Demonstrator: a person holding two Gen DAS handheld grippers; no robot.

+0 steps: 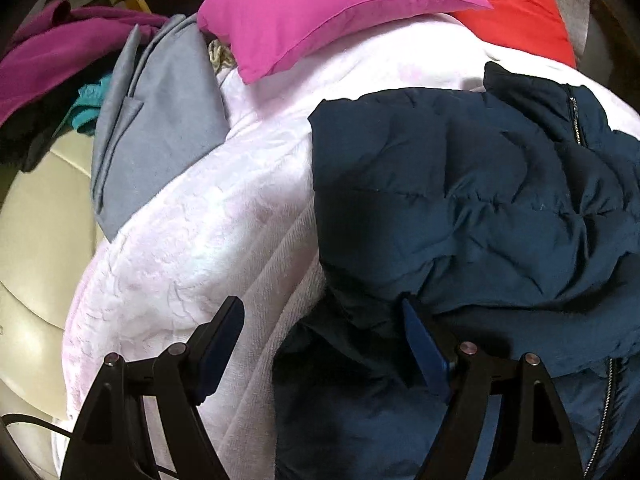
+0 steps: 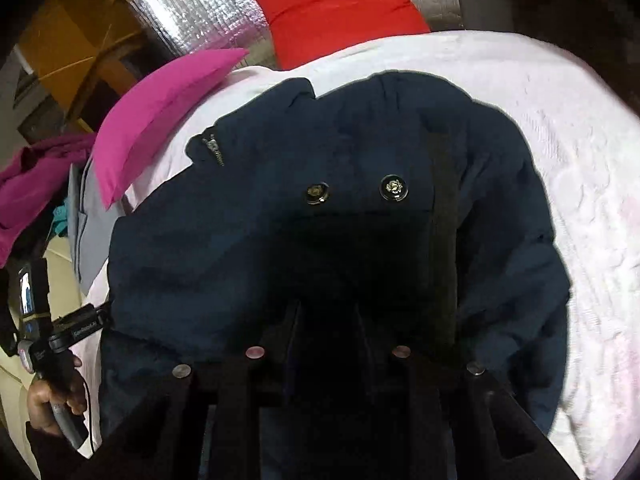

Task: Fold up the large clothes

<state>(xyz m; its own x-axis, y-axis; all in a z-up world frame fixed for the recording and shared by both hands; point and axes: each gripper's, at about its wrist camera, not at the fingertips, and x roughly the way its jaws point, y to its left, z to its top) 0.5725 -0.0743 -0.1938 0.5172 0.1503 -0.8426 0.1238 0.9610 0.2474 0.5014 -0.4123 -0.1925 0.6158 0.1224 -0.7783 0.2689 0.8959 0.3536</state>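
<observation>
The near-left part of the white blanket (image 1: 192,216) is seen bare, and passage is offered there; its right side is covered by the navy jacket (image 1: 460,184); the far edge is blocked by the pink pillow (image 1: 320,12) and red pillow (image 1: 516,8); the left edge is crowded by folded grey cloth (image 1: 160,120).

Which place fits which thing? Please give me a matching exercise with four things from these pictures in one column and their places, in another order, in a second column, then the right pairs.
Things:
1. navy padded jacket
2. pink pillow
3. grey garment
4. red pillow

Places:
A. at the far edge of the white blanket, against silver foil
B. spread on the blanket, nearest the grippers
C. hanging over the blanket's left edge
D. at the blanket's far left corner, beside the grey garment

Pairs: 1-B, 2-D, 3-C, 4-A
</observation>
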